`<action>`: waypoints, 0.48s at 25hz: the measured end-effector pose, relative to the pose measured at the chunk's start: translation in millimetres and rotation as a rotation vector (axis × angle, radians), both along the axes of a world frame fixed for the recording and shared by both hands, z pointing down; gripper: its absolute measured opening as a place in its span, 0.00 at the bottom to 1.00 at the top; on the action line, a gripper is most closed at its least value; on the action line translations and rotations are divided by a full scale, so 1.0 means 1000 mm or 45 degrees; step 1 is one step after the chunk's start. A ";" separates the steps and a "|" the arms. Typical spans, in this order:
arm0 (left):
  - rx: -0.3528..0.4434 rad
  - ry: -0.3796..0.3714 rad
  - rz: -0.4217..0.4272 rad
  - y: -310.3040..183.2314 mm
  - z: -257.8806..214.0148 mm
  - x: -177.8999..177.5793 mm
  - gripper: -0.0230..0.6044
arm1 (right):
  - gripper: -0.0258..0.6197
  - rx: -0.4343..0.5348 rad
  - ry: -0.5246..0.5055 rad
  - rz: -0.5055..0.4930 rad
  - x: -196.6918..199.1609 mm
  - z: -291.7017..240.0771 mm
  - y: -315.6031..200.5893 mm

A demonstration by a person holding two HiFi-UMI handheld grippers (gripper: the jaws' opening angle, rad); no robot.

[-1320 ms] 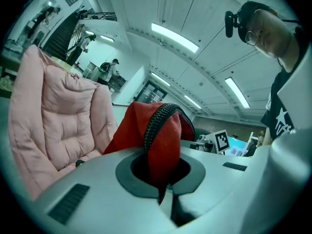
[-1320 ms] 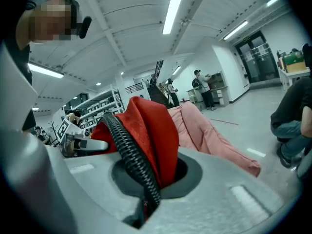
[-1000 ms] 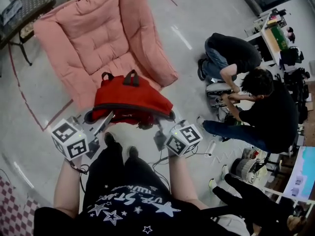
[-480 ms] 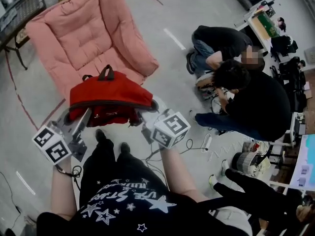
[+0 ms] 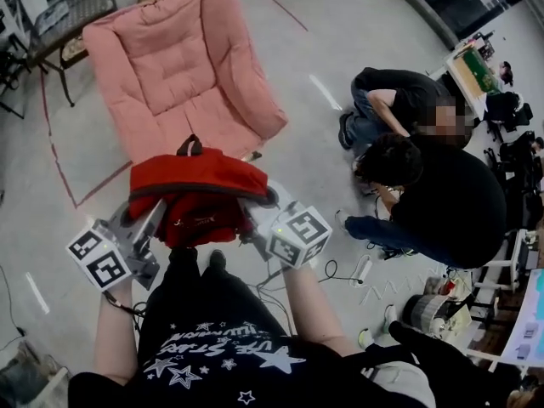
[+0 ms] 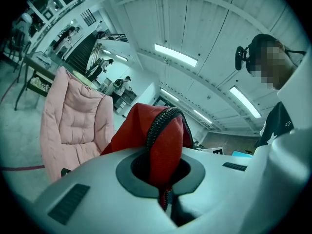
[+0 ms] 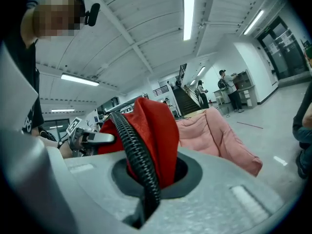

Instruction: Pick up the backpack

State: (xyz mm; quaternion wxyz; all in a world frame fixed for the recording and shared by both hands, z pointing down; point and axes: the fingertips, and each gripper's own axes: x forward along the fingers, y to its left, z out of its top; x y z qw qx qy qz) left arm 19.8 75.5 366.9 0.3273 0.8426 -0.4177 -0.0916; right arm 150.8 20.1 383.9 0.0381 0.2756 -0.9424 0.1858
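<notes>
A red backpack (image 5: 197,187) with black zips and a black top handle hangs in the air in front of the person, clear of the pink armchair (image 5: 178,70). My left gripper (image 5: 151,215) is shut on the backpack's left edge, where red fabric (image 6: 163,147) and a black zip are pinched between its jaws. On the bag's right edge my right gripper (image 5: 252,221) is shut too, with red fabric (image 7: 156,145) and a thick black zip (image 7: 136,155) clamped in it. Both grippers point nearly level.
Behind the bag the pink armchair stands on a grey floor marked with red tape lines. Two people in black crouch at the right (image 5: 429,185). Cables and a power strip (image 5: 361,270) lie on the floor near the feet. Desks and gear line the far right.
The backpack has been carried a little away from the armchair and slightly higher, with both grippers moving together. The grips have not changed.
</notes>
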 end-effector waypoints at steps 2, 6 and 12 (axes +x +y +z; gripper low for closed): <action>-0.019 0.005 -0.005 0.011 -0.005 0.003 0.05 | 0.05 -0.009 0.002 -0.013 0.002 -0.004 0.009; -0.043 -0.017 -0.012 0.031 0.001 0.006 0.05 | 0.05 -0.019 0.005 -0.027 0.003 0.002 0.026; -0.029 0.004 -0.011 0.053 0.001 -0.005 0.05 | 0.05 0.026 0.064 -0.030 -0.008 -0.001 0.047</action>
